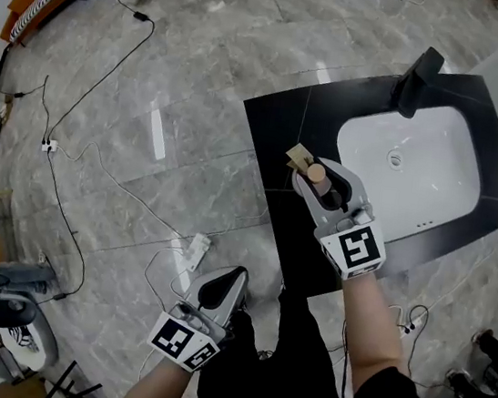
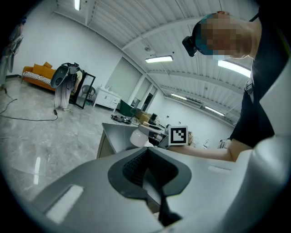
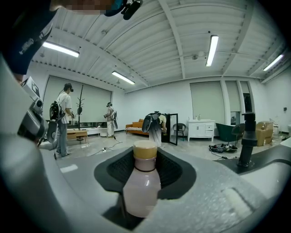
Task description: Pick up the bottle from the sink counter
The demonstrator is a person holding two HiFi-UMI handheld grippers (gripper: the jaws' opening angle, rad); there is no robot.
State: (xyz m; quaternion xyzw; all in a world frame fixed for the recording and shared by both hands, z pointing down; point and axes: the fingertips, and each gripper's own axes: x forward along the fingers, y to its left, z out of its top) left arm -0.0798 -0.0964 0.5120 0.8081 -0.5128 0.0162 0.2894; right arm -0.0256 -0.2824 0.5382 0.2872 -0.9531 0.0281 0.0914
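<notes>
A pale pink bottle (image 3: 142, 186) with a tan cap (image 3: 145, 149) stands upright between the jaws of my right gripper (image 3: 145, 160), which is shut on its body. In the head view the bottle (image 1: 318, 175) and right gripper (image 1: 319, 181) are over the left part of the black sink counter (image 1: 278, 124); whether the bottle's base touches it is hidden. My left gripper (image 1: 234, 278) hangs low over the floor in front of the counter, jaws together and empty (image 2: 148, 169).
A white basin (image 1: 422, 176) with a black faucet (image 1: 417, 79) fills the counter's right side. A small tan box (image 1: 297, 154) lies just beyond the bottle. A power strip (image 1: 196, 251) and cables lie on the marble floor. People (image 3: 61, 119) stand far off.
</notes>
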